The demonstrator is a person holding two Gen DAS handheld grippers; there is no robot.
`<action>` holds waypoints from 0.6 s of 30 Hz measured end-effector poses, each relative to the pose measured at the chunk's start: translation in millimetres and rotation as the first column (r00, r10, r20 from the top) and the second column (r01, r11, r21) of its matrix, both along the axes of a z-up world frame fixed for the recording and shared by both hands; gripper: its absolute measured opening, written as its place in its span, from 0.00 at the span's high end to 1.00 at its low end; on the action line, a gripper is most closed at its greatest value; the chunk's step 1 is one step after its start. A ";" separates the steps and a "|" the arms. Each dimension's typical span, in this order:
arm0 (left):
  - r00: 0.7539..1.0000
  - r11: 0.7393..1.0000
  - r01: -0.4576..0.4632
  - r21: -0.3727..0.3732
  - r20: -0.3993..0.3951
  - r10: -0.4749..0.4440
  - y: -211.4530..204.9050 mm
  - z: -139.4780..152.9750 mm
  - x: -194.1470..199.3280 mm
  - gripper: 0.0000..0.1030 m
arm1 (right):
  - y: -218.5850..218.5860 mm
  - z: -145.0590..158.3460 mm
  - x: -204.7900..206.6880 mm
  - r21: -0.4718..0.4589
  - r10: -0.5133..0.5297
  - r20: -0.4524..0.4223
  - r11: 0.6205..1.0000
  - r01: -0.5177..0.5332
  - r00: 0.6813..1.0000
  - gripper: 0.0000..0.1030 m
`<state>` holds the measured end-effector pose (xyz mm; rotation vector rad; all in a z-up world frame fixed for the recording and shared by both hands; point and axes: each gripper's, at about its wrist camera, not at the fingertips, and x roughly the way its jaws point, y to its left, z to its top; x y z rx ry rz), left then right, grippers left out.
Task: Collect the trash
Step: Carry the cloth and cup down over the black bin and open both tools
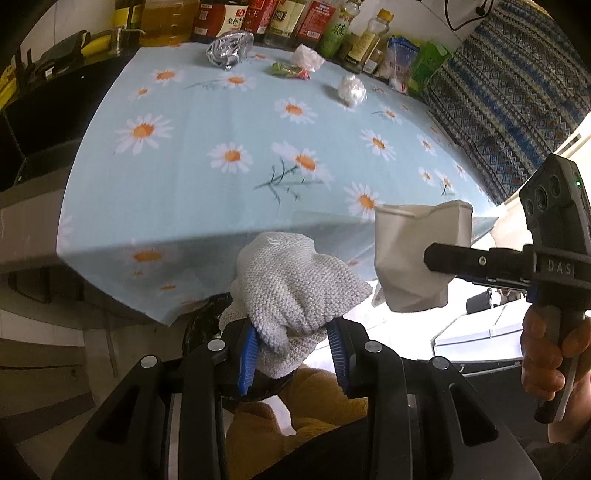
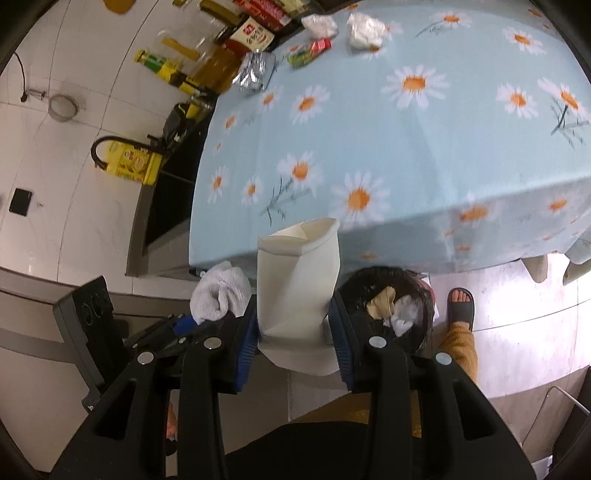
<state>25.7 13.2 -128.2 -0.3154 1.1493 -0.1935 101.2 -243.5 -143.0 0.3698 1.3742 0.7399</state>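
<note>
left tool (image 1: 295,343): blue pads clamped on a grey knit glove (image 1: 295,280), which bulges up above the jaws. held off the front edge of the bench (image 1: 207,206), over a black-lined bin only partly seen behind the glove in this view.

right tool (image 2: 295,325): jaws closed on a crumpled white paper cup (image 2: 299,288), cup mouth pointing away toward the bench edge, sides dented. in the right wrist view the trash bin (image 2: 354,288) sits on the floor just right of the cup, below the bench front; it holds a tan scrap and white crumpled paper.

both tools side by side, near each other, cup beside glove.

on the daisy-print cloth, far side: crushed foil bag (image 1: 229,50), green-red wrapper (image 1: 290,70), two white tissue wads (image 1: 306,57) (image 1: 351,90). bottles (image 1: 295,18) line the back edge.

person's sandalled foot (image 2: 460,304) right of the bin.
</note>
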 end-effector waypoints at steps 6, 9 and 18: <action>1.000 1.000 0.001 -0.005 -0.031 -0.001 1.5 -11.2 -13.3 0.69 | 10.0 -14.0 -16.5 -0.014 0.023 -0.023 1.000 -0.023 0.999 0.63; 0.999 1.000 0.003 -0.006 -0.048 -0.004 1.5 -17.1 -18.7 0.69 | 13.3 -21.9 -23.2 -0.020 0.029 -0.035 0.999 -0.030 0.999 0.63; 0.995 1.000 0.011 -0.001 -0.101 -0.011 7.8 -36.4 -29.0 0.69 | 22.3 -50.1 -33.8 -0.038 0.021 -0.095 0.999 -0.025 0.995 0.63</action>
